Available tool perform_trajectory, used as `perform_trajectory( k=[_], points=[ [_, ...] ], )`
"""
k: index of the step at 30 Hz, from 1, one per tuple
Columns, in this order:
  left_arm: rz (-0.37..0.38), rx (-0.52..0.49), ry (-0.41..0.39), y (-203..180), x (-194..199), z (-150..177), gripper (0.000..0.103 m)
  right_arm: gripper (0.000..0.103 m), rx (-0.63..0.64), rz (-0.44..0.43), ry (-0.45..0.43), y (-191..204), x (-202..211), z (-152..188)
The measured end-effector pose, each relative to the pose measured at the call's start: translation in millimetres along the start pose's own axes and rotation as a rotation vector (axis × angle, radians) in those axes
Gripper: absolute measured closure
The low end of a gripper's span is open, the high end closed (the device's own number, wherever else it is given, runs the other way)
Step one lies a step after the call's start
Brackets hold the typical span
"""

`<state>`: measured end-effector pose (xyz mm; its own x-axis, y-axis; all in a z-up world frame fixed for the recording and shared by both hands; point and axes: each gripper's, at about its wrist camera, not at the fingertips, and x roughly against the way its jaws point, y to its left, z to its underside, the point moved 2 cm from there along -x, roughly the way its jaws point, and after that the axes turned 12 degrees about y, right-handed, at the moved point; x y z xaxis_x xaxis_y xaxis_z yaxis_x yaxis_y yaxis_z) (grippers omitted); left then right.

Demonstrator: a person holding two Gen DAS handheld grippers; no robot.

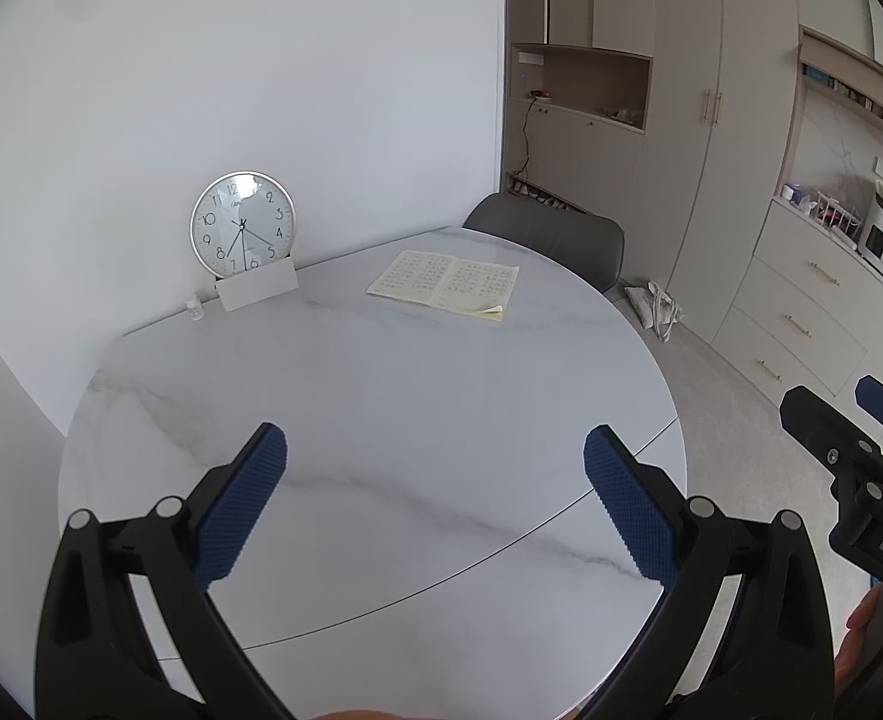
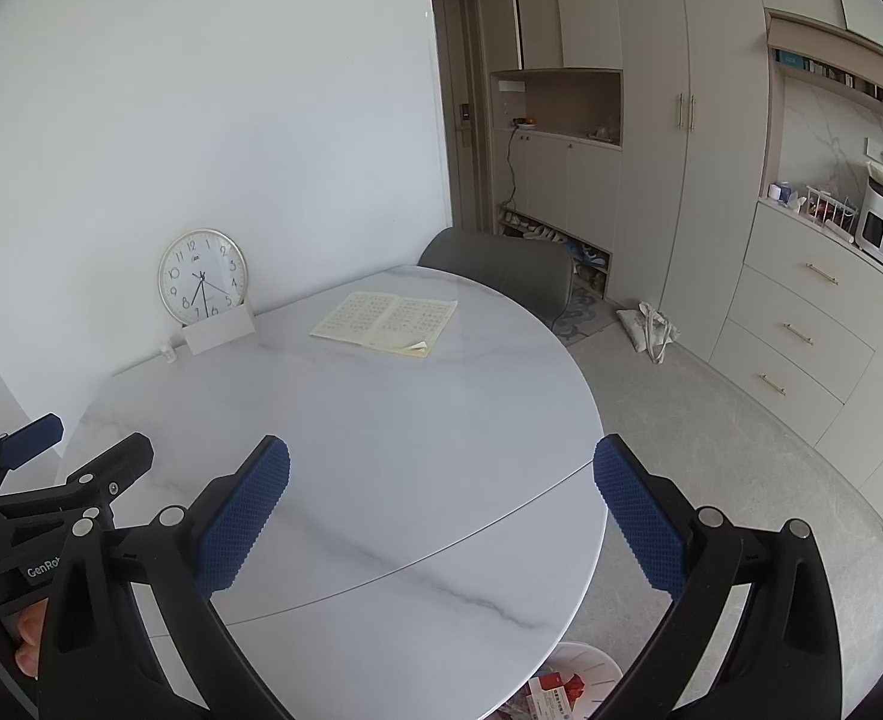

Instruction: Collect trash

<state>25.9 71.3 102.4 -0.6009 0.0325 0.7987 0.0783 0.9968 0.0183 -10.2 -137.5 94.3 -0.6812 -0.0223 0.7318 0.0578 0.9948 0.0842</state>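
Above bare table (image 1: 381,396) edge: both claws (image 1: 435,498) (image 2: 441,504) gaping.

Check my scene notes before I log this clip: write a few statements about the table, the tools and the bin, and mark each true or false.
1. Both tools are open and hold nothing. True: left tool, right tool.
2. The notebook lies closed. False: it lies open on the table.
3. The clock leans against the wall. True.
4. The white bin stands on the table. False: it sits below the table edge, with red and white packaging inside.
5. A crumpled wrapper lies between the right tool's fingers. False: only bare tabletop shows there.
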Motion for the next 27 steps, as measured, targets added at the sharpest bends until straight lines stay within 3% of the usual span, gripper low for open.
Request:
perform_trajectory(
  k=[27],
  points=[
    [-0.011,0.008,0.008,-2.0,-4.2,-1.2,0.008,0.002,0.004,-0.01,0.011,3.0,-8.8,1.3]
  ],
)
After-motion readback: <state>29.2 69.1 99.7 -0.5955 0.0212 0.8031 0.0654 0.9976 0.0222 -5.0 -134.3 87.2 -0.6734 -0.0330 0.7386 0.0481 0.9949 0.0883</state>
